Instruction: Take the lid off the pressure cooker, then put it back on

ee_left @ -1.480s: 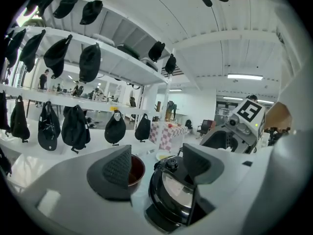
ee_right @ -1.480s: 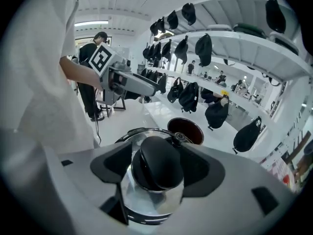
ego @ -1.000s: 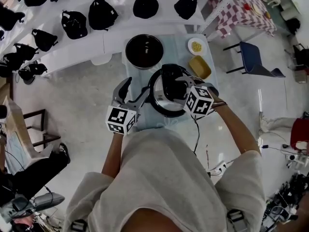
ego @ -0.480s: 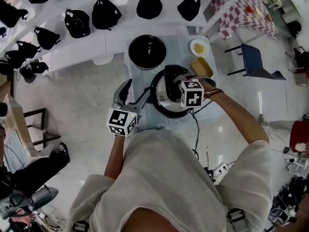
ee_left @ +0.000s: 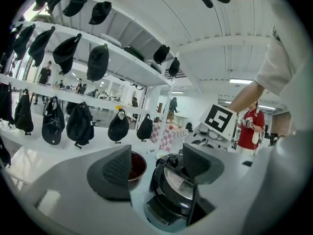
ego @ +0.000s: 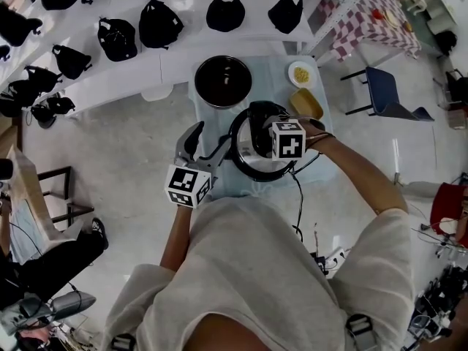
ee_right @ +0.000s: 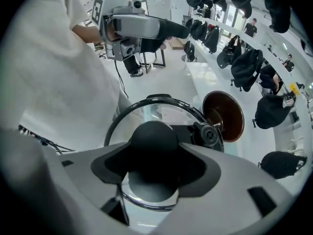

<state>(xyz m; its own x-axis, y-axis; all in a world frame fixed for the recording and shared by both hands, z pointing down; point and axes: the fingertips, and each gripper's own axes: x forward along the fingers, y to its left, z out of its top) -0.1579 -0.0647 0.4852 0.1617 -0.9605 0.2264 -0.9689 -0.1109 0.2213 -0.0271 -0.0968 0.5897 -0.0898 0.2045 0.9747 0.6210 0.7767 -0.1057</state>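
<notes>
Right claw (ee_right: 156,165) clenched on the lid knob (ee_right: 153,133), left claw (ee_left: 159,165) released beside the pressure cooker (ee_left: 171,192); grasp step, next likely a straight lift

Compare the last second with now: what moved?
The right gripper moved forward and leftward over the lid, and its jaws now clasp the knob. The left gripper stayed open beside the pressure cooker; the lid remains on.

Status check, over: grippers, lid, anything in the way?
Right gripper shut on lid knob. Left gripper open, empty, beside cooker. Dark bowl behind, apart.
</notes>
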